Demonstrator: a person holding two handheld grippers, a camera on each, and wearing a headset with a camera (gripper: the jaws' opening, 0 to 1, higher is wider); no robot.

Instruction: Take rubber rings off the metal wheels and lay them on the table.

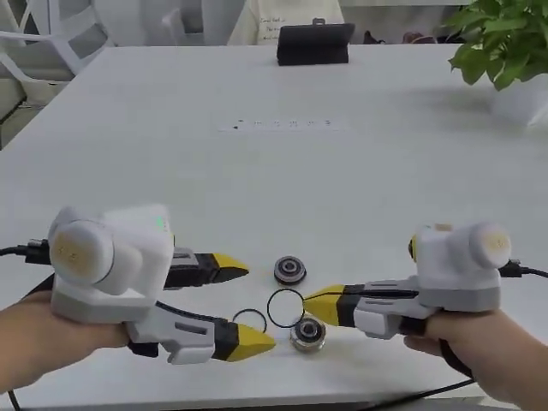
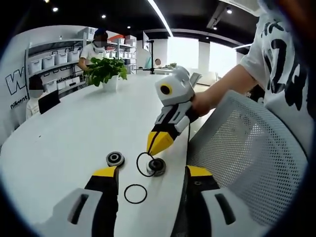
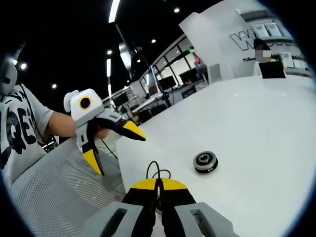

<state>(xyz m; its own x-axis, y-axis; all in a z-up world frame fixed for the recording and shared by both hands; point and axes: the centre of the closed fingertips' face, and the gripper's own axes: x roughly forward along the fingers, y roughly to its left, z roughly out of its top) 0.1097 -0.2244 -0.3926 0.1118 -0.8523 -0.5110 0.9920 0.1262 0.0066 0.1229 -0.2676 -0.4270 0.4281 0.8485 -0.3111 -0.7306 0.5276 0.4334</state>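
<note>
room: bright open-plan office, with a long white tabletop (image 1: 274, 171) running off to the far side

far end: leafy green potted plant (image 1: 501, 43) at the far right corner, and a black stand-up device (image 1: 314, 44) at the far edge, too blurry to say what it is

left side: the yellow-tipped grey-and-white left tongs (image 1: 242, 306) are near left, jaws spread wide and gripping nothing

right side: the yellow-tipped grey-and-white right tongs (image 1: 312, 301) come in from near right, jaws pinched together on a thin black rubber ring (image 1: 285, 306). The loop sticks out to the left past the tips.

near wheel: small round metal wheel (image 1: 306, 334) lying flat close to the near edge, right under the tips of the right tongs. The held ring hangs just beside it, and honestly I can't tell if the two are touching.

far wheel: second small metal wheel (image 1: 289, 270), dark around its rim, lying flat a little farther out between the two sets of tips

loose ring: second thin black rubber ring (image 1: 249, 323) lying flat on the tabletop between the open jaws of the left tongs, just left of the near wheel
</note>
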